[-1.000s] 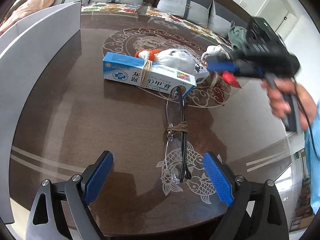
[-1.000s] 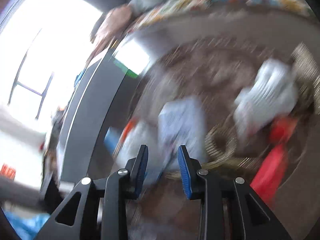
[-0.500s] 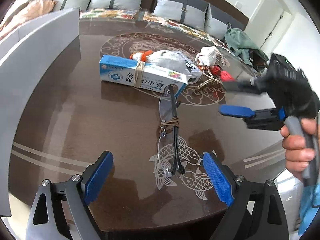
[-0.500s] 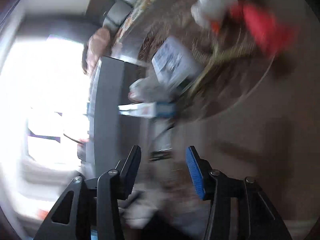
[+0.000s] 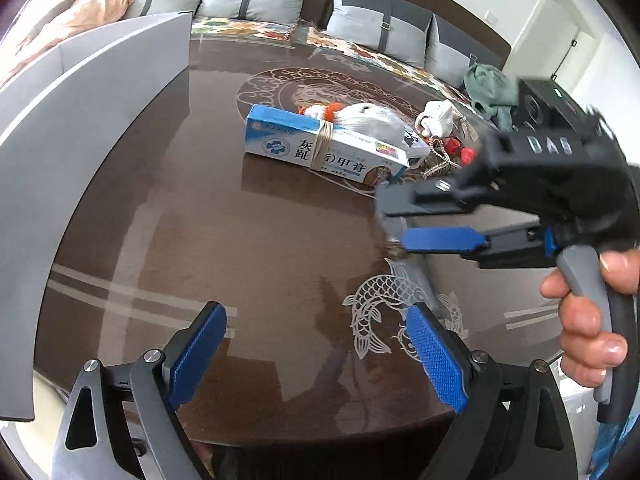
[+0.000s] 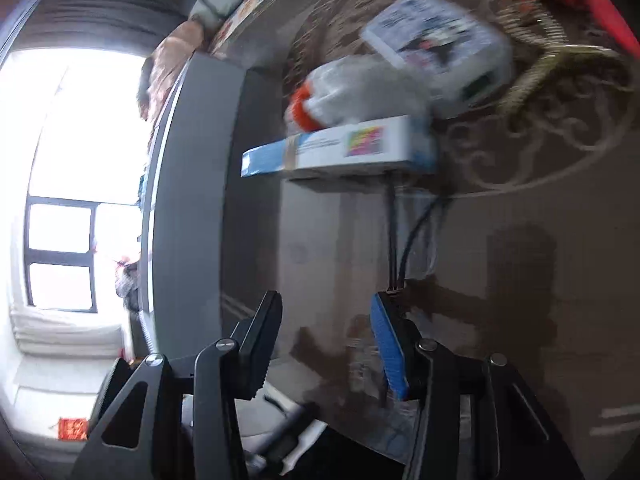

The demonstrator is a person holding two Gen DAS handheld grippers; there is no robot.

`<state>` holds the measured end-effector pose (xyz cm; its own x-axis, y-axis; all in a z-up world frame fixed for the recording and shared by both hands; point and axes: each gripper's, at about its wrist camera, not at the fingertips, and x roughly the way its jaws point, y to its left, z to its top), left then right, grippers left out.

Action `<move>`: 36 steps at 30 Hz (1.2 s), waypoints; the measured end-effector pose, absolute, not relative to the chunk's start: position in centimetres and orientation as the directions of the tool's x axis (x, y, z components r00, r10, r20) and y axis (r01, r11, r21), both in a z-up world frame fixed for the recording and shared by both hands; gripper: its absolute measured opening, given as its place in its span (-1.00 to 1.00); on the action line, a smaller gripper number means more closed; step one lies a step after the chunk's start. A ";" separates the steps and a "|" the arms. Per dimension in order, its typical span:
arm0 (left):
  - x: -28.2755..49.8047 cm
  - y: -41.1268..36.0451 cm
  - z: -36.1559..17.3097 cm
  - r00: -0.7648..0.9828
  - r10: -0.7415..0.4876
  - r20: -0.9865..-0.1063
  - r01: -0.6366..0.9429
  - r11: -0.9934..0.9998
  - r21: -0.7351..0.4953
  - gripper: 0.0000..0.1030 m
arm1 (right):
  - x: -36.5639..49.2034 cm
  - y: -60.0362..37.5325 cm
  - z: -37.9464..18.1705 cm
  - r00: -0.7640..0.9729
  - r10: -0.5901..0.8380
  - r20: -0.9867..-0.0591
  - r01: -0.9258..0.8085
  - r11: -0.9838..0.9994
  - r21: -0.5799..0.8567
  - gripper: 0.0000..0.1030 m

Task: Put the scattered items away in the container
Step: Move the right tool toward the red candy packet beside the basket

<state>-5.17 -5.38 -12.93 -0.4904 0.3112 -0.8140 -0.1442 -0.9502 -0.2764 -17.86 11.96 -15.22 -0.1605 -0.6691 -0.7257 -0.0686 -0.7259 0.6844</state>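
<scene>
A pair of rimless glasses [image 6: 400, 240] with dark arms lies on the brown table; the arms end right at the blue pad of my right gripper [image 6: 326, 344], which is open. In the left wrist view the right gripper [image 5: 400, 220] hovers low over the glasses [image 5: 418, 276], hiding most of them. My left gripper [image 5: 316, 356] is open over the table's near edge with nothing between its pads. Farther back lie a blue-and-white box [image 5: 328, 148] with a rubber band around it and a white glove [image 5: 368, 118] with an orange cuff. The grey container [image 5: 80, 120] stands at the left.
Behind the box are a small white box [image 6: 440, 40], a coil of rope [image 6: 536, 60], red pieces [image 5: 456, 146] and another white glove [image 5: 438, 114]. A sofa with grey cushions [image 5: 376, 20] runs behind the table. A hand [image 5: 588, 320] grips the right tool's handle.
My right gripper swung from the far items down and toward me, over the glasses, and opened wider. The left gripper stayed open and shifted slightly left.
</scene>
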 end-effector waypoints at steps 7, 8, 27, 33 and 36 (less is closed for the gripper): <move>-5.0 -4.4 -12.9 -0.487 0.312 -0.816 -0.173 -0.950 -0.259 0.79 | -15.3 17.0 -15.0 -0.312 -0.658 -0.685 -0.145 -0.680 0.719 -0.05; -4.9 -4.2 -12.9 -0.484 0.312 -0.818 -0.178 -0.950 -0.257 0.79 | -14.8 17.6 -14.7 -0.330 -0.655 -0.680 -0.137 -0.679 0.721 -0.05; -4.2 -1.7 -13.3 -0.443 0.317 -0.838 -0.235 -0.944 -0.233 0.79 | -5.3 17.3 -13.3 -0.590 -0.263 -0.764 0.489 -0.869 -0.078 -0.06; -4.3 -1.8 -13.7 -0.430 0.323 -0.843 -0.222 -0.943 -0.248 0.79 | -7.3 20.4 -14.7 -0.504 -0.390 -0.771 0.369 -0.904 0.216 -0.82; -4.4 -1.8 -13.7 -0.428 0.325 -0.843 -0.222 -0.942 -0.250 0.79 | -8.4 23.0 -15.2 -0.478 -0.476 -0.738 0.225 -0.879 0.421 -0.87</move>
<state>-4.38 -1.75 -13.75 -0.4283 0.3249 -0.8432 -0.2221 -0.9423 -0.2503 -8.43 23.03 -15.22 -0.4777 -0.4760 -0.7384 0.2247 -0.8787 0.4211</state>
